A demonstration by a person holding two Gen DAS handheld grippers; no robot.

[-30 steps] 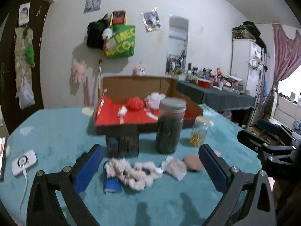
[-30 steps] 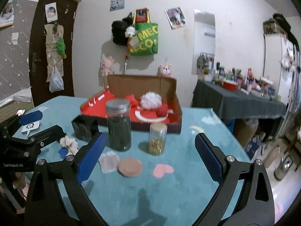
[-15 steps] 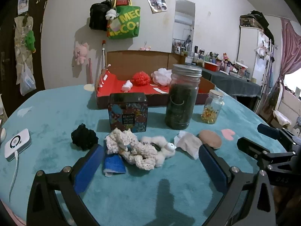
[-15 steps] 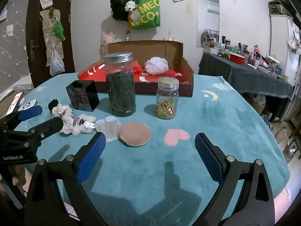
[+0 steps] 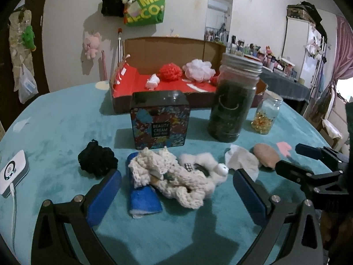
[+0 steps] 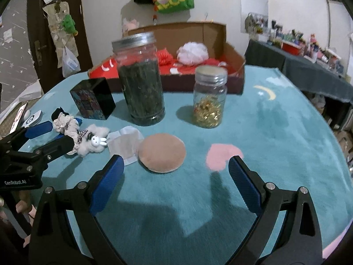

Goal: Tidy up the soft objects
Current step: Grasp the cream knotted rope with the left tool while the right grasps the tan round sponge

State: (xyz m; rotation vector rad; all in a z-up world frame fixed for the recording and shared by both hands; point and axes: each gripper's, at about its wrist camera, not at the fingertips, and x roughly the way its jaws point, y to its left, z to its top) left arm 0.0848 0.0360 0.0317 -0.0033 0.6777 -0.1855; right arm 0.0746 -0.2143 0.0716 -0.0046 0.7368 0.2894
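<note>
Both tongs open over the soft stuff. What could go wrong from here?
1. The left tongs straddle a tangle: cream knit piece, white plush bunny and blue cloth overlap, so one grab may lift several.
2. The right tongs frame the tan round pad, which lies flat on the teal tablecloth; fingers may pinch cloth instead.
3. The tall jar stands close behind; a careless lift could bump it.

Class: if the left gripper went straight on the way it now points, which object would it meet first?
Most likely the cream crocheted knit piece lying over the blue folded cloth. It sits between the open fingers of the left gripper, directly ahead. Depth is hard to judge, so the cloth might touch first.
</note>
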